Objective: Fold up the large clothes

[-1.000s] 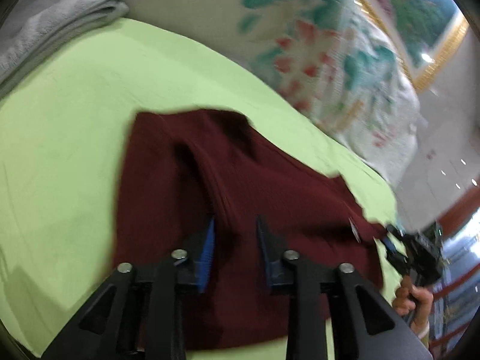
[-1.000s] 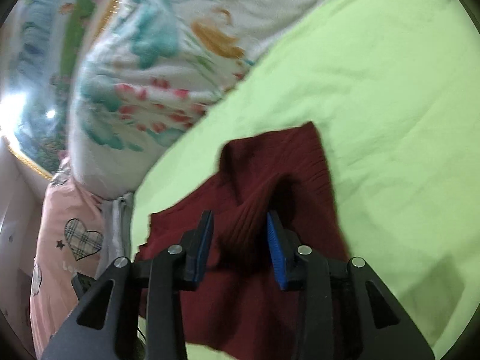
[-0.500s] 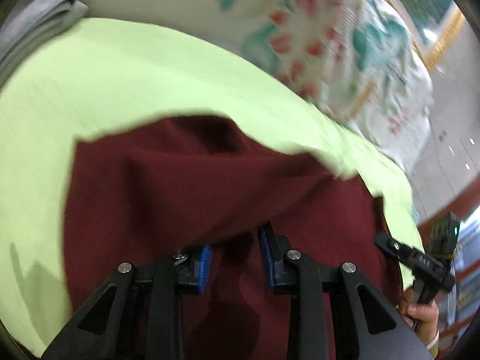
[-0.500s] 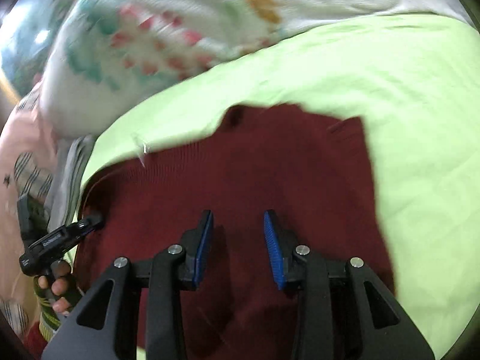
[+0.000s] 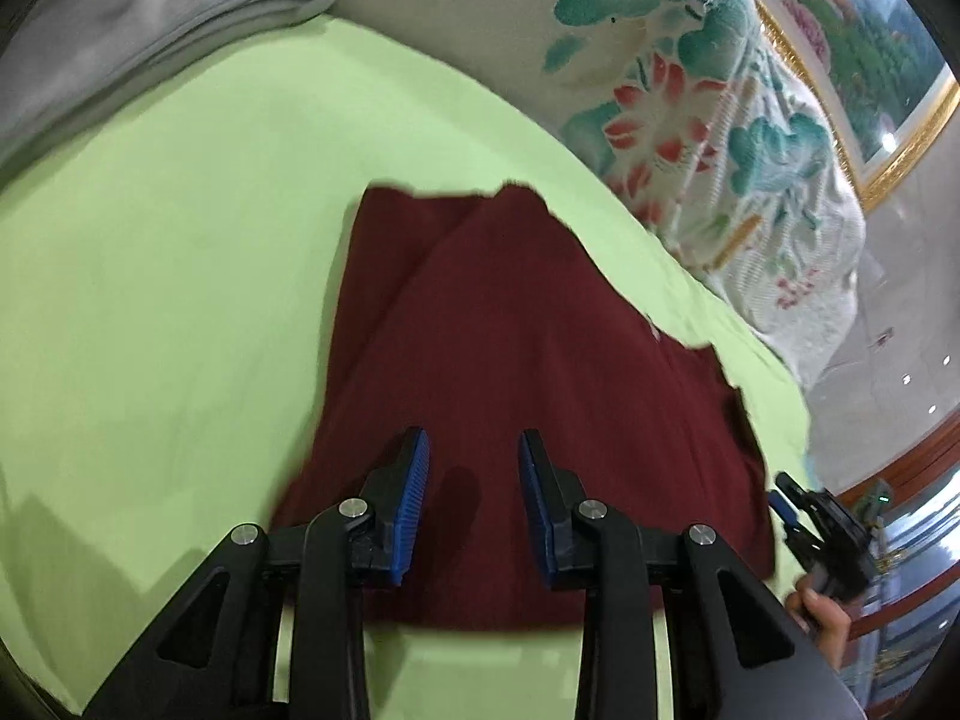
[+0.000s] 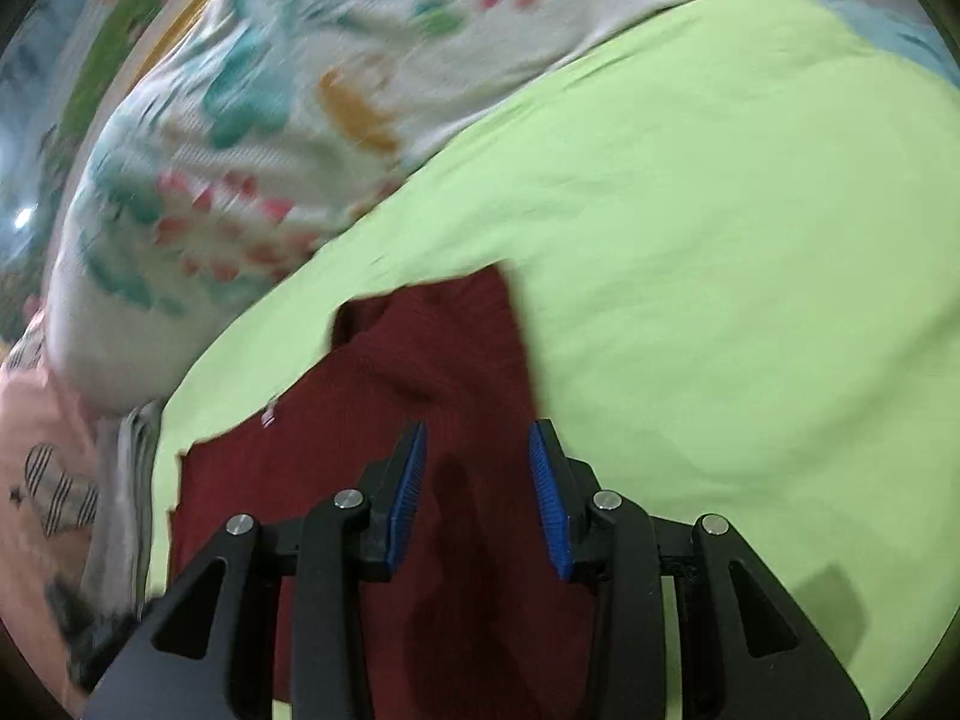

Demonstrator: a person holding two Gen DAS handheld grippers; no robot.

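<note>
**Maroon garment down flat, both tongs empty between folds**

On the lime-green sheet (image 5: pixel 168 252), through my left wrist camera, the maroon garment (image 5: pixel 516 360) lies spread in a rough oblong. My left gripper (image 5: pixel 473 501) hovers over its near hem, jaws narrowly parted, nothing between them. The right gripper (image 5: pixel 822 531) shows at the cloth's far corner.

Through the right wrist camera, my right gripper (image 6: pixel 477 483) hangs likewise, part-open and empty, above the garment's right edge (image 6: pixel 468 360). I judge one fold laid; next, I must pinch matching corners.
</note>
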